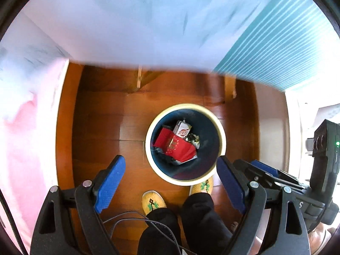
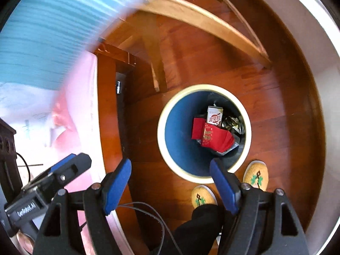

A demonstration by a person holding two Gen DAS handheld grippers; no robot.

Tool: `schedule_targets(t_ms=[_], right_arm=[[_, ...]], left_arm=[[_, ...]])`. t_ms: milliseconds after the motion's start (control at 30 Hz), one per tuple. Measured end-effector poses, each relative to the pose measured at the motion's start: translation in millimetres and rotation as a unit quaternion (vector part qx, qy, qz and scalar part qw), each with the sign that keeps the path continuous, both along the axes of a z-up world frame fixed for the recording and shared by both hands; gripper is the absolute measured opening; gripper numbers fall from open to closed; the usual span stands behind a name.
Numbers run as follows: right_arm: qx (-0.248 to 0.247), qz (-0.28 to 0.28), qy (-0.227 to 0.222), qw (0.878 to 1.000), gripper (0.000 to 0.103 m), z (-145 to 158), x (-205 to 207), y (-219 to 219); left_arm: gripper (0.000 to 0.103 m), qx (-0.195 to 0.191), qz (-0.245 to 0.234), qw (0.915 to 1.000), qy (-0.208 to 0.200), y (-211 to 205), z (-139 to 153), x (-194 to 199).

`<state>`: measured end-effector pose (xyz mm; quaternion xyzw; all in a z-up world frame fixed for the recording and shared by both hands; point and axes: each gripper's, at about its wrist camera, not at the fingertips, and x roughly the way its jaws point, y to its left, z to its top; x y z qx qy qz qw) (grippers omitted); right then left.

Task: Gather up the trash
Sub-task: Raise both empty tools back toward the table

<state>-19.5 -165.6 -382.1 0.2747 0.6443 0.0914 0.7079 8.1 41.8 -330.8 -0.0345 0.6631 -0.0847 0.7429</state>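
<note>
Seen from above, the left gripper [image 1: 171, 182] hangs with its blue-padded fingers [image 1: 110, 182] spread wide and nothing between them; the right gripper [image 2: 170, 188] is likewise wide open and empty-handed, and shows at the right edge of the left wrist view. A thin black cable [image 1: 136, 218] loops below the fingers. Under both tools stand the person's dark trouser legs [image 1: 199, 212] and a pair of yellow slippers [image 1: 153, 201] with green markings, planted on a reddish wooden floor [image 1: 102, 127]. Just beyond the toes sits a round bin [image 1: 222, 140], dark blue inside with a cream rim. The trash lies at its bottom: a red packet [image 1: 176, 146], a small drink carton [image 2: 215, 116] leaning against the far wall, and some crumpled dark wrapping [image 2: 230, 124]. Farther off, pale wooden furniture legs [image 2: 157, 63] rise from the floor, with pink and white bedding [image 1: 27, 114] to the left and a blurred teal striped cloth [image 1: 276, 42] above.
</note>
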Motion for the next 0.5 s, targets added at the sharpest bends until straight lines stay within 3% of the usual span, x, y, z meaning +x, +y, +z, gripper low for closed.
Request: schedule_targets(t_ms=[233,500], right_arm=[[-0.035,0.008,-0.035,0.999,0.077,122.8,-4.5,6.9],[-0.072,0.027,-0.101,0.992,0.077,246.1,0.2,18.9]], left_arm=[[0.086,-0.024,-0.017,0.9988,-0.039,7.7,119.4,7.6],[0.086,-0.045,-0.043,0.9909,-0.120,16.7,249.6,22.4]])
